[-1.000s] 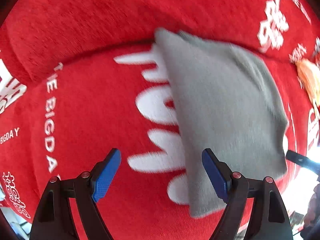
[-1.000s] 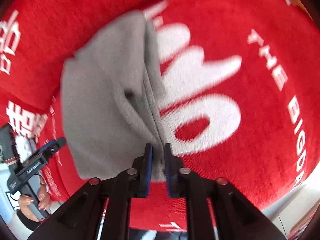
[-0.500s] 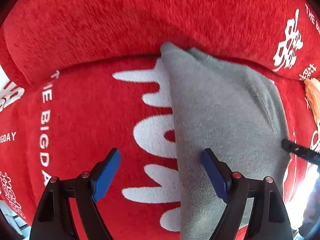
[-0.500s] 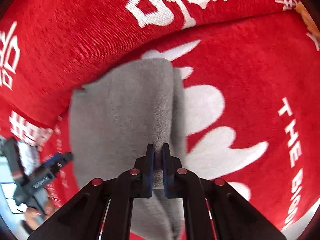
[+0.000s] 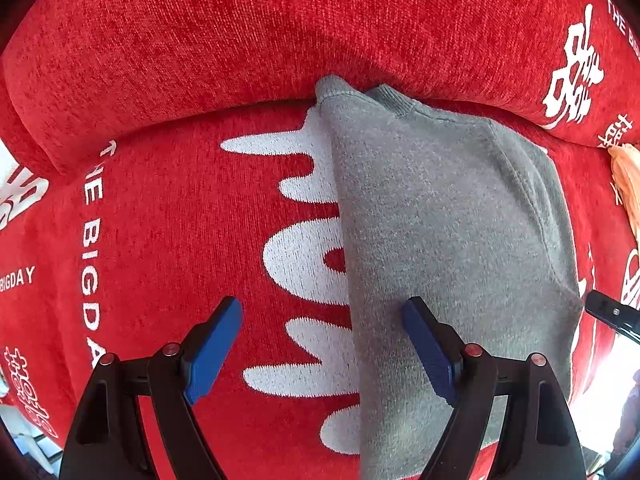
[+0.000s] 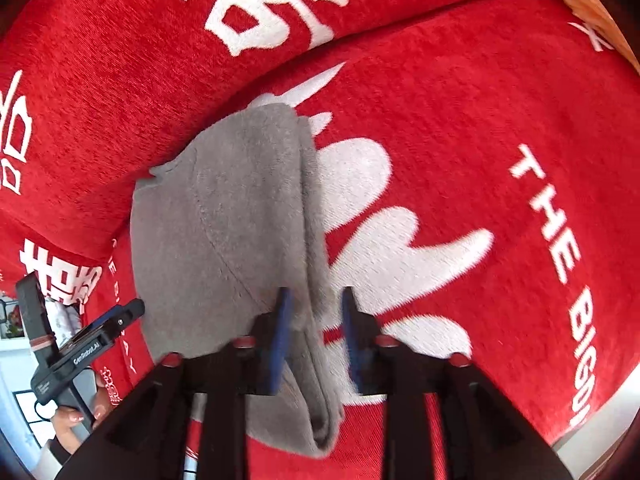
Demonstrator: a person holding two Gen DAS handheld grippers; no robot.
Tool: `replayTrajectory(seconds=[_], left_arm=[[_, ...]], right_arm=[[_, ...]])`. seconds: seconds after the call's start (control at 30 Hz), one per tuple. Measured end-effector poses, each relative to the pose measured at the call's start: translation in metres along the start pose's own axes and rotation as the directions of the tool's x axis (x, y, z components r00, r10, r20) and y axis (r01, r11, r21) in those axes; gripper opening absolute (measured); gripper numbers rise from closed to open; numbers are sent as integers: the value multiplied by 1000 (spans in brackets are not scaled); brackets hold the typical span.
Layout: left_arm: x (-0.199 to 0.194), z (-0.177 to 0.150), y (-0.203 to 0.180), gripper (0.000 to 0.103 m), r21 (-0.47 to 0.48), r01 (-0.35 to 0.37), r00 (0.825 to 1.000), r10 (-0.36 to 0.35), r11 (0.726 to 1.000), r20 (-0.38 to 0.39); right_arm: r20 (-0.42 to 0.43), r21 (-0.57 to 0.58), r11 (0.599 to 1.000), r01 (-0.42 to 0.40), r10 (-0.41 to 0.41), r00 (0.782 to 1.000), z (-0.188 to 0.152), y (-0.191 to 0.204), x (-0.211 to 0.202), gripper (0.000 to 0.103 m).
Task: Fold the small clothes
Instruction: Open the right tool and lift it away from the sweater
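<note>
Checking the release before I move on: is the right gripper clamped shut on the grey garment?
No. The right gripper stands with jaws apart, the grey garment's folded edge loose between them.

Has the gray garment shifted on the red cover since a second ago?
Yes. In the right wrist view the gray garment has slid away from the white lettering, toward the backrest crease.

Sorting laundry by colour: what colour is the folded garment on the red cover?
Plain grey garment, clearest in the left wrist view.

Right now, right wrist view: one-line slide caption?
Right gripper, jaws just opening, straddles the folded edge of the grey fleece garment lying on the red white-lettered cover.
</note>
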State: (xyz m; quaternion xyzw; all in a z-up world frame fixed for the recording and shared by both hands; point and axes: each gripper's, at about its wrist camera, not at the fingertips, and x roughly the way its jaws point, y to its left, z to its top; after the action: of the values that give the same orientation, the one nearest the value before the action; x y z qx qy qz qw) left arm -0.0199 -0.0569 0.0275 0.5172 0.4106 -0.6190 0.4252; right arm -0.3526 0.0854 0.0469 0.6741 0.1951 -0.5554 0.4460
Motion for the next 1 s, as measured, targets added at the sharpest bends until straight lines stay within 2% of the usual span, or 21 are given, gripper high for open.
replayTrajectory(seconds=[0.13, 0.2, 0.37, 0.4, 0.43, 0.53, 0.6, 0.83, 1.0], left_arm=[[0, 1, -1, 84, 4, -3, 1000, 3, 1000, -3], [0, 1, -1, 84, 4, -2, 1000, 3, 1000, -8], [1, 4, -1, 84, -11, -2, 1000, 2, 1000, -19], [1, 4, -1, 97, -9, -8, 1000, 8, 1000, -17], [2, 4, -1, 103, -7, -23, 1000, 23, 1000, -15], [0, 3, -2, 103, 11, -49, 999, 49, 999, 3], [1, 3, 0, 103, 7, -39, 999, 39, 999, -4], [6, 6, 6, 103, -27, -10, 999, 8, 1000, -49], [7, 10, 9, 103, -30, -17, 999, 16, 999, -40]], right_arm=[[-1, 21, 1000, -7, 7, 1000, -5, -7, -5, 50], [-4, 36, 999, -12, 12, 1000, -8, -13, -7, 55], [-16, 60, 998, -32, 33, 999, -5, -6, 12, 57], [-16, 61, 998, -35, 36, 999, -4, -5, 14, 62], [-17, 60, 998, -37, 38, 999, -4, -5, 14, 64], [-18, 53, 997, -49, 50, 999, -2, -3, 17, 67], [-17, 50, 997, -59, 60, 998, -2, -3, 17, 77], [-22, 69, 993, -96, 97, 995, 4, -11, 19, 77], [-38, 72, 990, -122, 125, 991, 12, -14, 22, 78]])
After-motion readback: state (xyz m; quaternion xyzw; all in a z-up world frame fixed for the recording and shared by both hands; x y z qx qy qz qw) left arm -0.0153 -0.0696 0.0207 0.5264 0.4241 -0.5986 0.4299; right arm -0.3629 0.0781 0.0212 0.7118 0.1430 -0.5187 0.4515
